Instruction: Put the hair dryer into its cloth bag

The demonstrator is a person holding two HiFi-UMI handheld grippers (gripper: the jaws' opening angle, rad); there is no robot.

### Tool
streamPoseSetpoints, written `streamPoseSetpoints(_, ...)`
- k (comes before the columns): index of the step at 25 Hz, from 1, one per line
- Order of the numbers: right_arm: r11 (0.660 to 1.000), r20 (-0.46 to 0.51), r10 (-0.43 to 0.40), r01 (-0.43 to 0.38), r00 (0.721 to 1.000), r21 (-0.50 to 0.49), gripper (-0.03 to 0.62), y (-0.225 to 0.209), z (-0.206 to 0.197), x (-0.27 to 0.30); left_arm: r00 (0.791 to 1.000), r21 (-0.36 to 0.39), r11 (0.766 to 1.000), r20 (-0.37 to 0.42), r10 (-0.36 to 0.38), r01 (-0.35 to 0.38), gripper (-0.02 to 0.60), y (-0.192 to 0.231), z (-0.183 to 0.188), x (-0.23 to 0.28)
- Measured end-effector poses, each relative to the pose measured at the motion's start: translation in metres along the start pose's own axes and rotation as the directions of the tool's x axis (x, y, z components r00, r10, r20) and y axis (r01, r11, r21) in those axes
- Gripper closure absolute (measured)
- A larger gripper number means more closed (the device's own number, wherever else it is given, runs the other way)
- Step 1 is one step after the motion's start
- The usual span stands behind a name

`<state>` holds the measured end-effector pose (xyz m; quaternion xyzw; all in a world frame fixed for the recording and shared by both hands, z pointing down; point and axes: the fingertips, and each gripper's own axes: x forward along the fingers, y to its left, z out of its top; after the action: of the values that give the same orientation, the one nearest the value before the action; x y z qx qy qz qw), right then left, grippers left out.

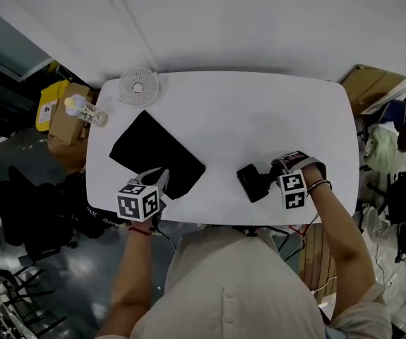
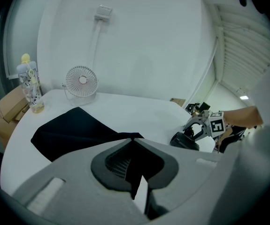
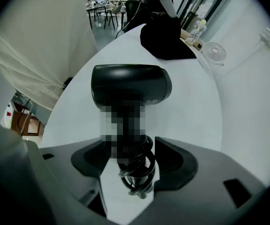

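The black cloth bag (image 1: 157,154) lies flat on the left half of the white table (image 1: 259,111). My left gripper (image 1: 159,179) is at the bag's near edge, shut on the cloth bag (image 2: 73,130), whose corner runs into my left gripper's (image 2: 134,142) closed jaws. The black hair dryer (image 1: 253,181) lies on the table's right near side. My right gripper (image 1: 277,171) points steeply down over its handle end. In the right gripper view the hair dryer (image 3: 130,86) and its coiled cord (image 3: 137,172) sit between the wide-open jaws of my right gripper (image 3: 132,158), with a gap beside the cord.
A small white desk fan (image 1: 138,87) stands at the table's far left edge, and a bottle (image 1: 86,111) stands at the left corner. Cardboard boxes (image 1: 65,115) sit on the floor to the left. More clutter lies beyond the table's right end.
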<state>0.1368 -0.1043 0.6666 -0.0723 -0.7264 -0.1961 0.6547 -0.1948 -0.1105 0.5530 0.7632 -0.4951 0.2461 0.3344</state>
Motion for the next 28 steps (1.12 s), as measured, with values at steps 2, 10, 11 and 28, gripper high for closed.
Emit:
streamPoseSetpoints(2,1.0,-0.002,0.017,-0.017,1.0,-0.004,0.301,-0.001,0.0,0.003,1.0,-0.012,1.0,0.001,-0.011,0.011,0.56,0.0,0.0,-0.001)
streamPoseSetpoints(10,0.995,-0.02,0.094,-0.094,0.995,-0.021,0.303,0.004,0.001,0.017,0.998,-0.025,0.998,-0.017,-0.055,0.055,0.56,-0.004,-0.002,0.0)
streamPoseSetpoints(11,0.995,-0.024,0.099,-0.1,0.995,-0.019,0.304,0.005,0.001,0.018,0.998,-0.025,0.998,-0.021,-0.06,0.059,0.56,-0.004,-0.003,0.001)
streamPoseSetpoints(28,0.91,0.247,0.175,-0.252,0.953,0.33,0.338,0.025,0.072,-0.001,0.991,-0.025,0.992,-0.038,-0.126,0.125,0.56,-0.024,-0.006,0.008)
